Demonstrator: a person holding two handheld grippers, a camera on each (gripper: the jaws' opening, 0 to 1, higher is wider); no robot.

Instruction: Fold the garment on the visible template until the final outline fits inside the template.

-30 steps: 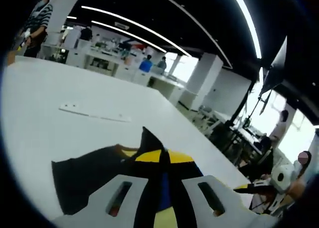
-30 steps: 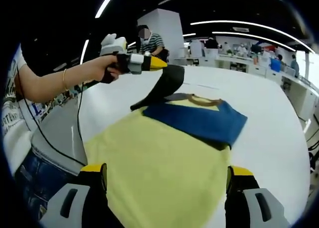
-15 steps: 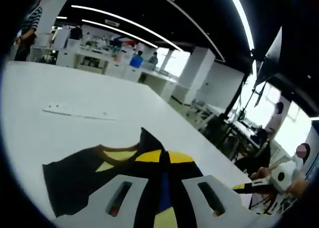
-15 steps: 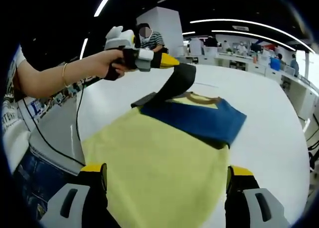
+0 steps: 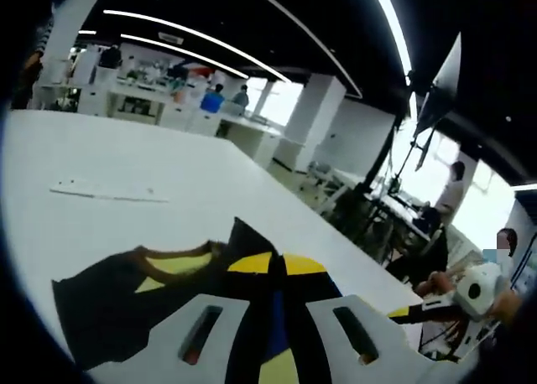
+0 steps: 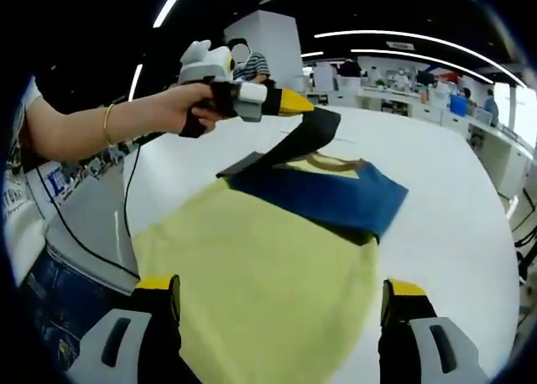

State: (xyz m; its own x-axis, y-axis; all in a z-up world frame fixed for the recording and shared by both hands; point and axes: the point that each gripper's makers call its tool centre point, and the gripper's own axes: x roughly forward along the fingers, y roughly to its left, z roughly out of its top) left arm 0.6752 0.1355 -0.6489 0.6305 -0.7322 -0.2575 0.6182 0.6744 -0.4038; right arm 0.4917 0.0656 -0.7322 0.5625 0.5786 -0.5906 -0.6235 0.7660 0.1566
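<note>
- there is no bin, box or tray among the things here; the garment lies spread on the white table, its yellow body nearest the right gripper view and a blue panel folded across the far end.
- the left gripper, held out in the person's hand, is clamped on the garment's black sleeve, which hangs as a taut strip from its yellow tips down to the rest of the cloth.
- in the left gripper view, that gripper has its yellow tips pressed together with black cloth pinched between them.
- the right gripper stands wide open, one jaw at each side of the yellow cloth, holding nothing; whether the jaws touch the fabric cannot be told.
- a pale flat strip lies on the table beyond the garment.
- since a second ago the left gripper has carried the sleeve higher and further over the blue panel.
</note>
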